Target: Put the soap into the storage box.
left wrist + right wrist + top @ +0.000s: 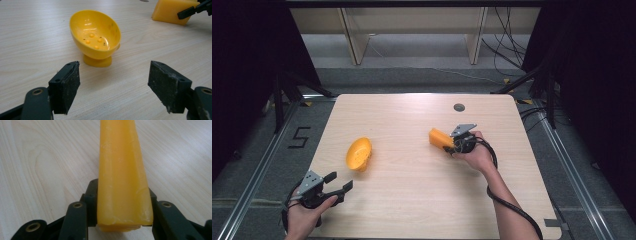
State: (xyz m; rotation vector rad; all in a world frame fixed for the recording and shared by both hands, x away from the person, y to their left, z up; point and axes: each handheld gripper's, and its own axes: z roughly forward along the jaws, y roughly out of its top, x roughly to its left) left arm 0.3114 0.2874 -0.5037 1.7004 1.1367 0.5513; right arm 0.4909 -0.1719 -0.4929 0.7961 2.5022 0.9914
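We note the yellow block [122, 170], a waxy soap-like bar, held in the right gripper [451, 144]; its jaws pinch the block from both sides near its near end, and the rest juts out ahead of them. In the high view the block [438, 138] sits right of centre on the surface [412, 200], at or just above the wood; we cannot tell whether it touches.

The yellow dish [359, 153], a small oval cup on a foot, stands left of centre, tilted, its hollow facing the near left. In the left gripper view the dish [96, 35] shows raised bumps and small holes in its floor, so we judge it a soap holder.

The left gripper [338, 182] hangs at the near left corner, jaws spread wide and holding nothing. The dish lies beyond them, roughly on their centre line, apart from both pads.

Step in hand, as we judge it: block grasped, carry to the dish pending. The next move calls for bringing the block leftward over the hollow and lowering it in; the left jaws may need to steady the tilted dish.
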